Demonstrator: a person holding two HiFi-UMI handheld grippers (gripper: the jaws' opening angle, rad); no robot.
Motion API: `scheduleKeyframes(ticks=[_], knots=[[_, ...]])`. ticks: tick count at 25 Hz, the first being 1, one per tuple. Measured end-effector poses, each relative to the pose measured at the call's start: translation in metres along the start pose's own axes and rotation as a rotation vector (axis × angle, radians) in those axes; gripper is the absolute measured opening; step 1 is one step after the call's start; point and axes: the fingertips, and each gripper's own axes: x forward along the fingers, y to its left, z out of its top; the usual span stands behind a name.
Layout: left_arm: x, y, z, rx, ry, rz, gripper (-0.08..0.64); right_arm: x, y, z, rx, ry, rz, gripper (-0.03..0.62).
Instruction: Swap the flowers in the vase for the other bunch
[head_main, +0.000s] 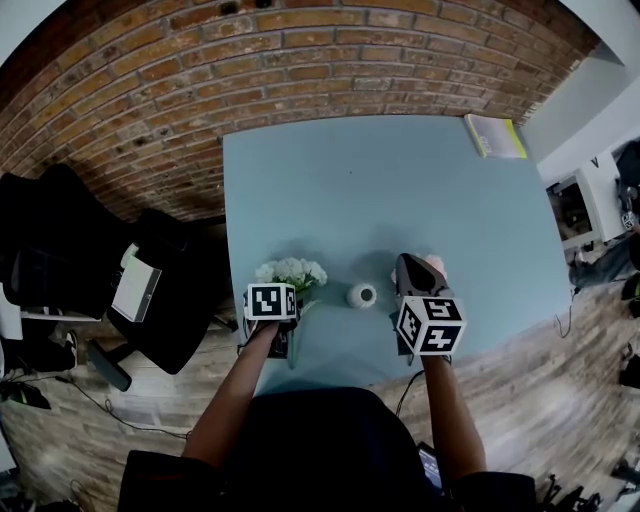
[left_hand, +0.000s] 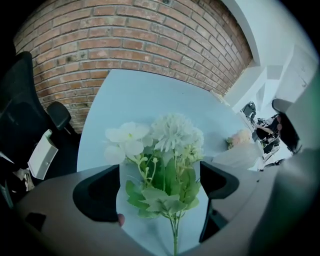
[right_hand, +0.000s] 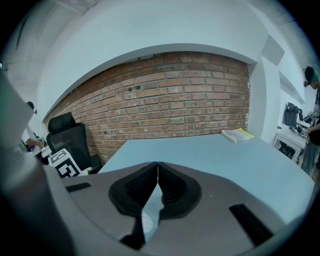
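The left tongs (left_hand: 160, 190) stood wide around the white bunch (left_hand: 167, 150), which lay on the bench (left_hand: 150, 95) beside the small vase (head_main: 362, 295) — the right tongs (right_hand: 158, 167) were pressed together, empty.

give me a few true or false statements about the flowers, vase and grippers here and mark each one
1. The left gripper has its jaws apart, with the white flowers between them. True.
2. The right gripper is wide open. False: its jaws are together, with nothing between them.
3. The white flowers stand in the vase. False: they are outside it, to its left, and its mouth looks empty.
4. A book lies near the far right corner of the table. True.
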Motion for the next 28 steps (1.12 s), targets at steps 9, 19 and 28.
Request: scheduleKeyframes(ticks=[9,19,28], knots=[[0.012,0.002,-0.002,0.009,0.031,0.017,0.491,0.007,-0.005,-0.002,0.002,0.018,0.004,0.014],[0.022,0.004,-0.004,0.004,0.072,0.036,0.491,0.014,-0.010,-0.005,0.001,0.037,0.006,0.014],[0.033,0.004,-0.007,0.024,0.101,0.061,0.491,0.021,-0.011,-0.007,0.001,0.047,0.010,0.014]])
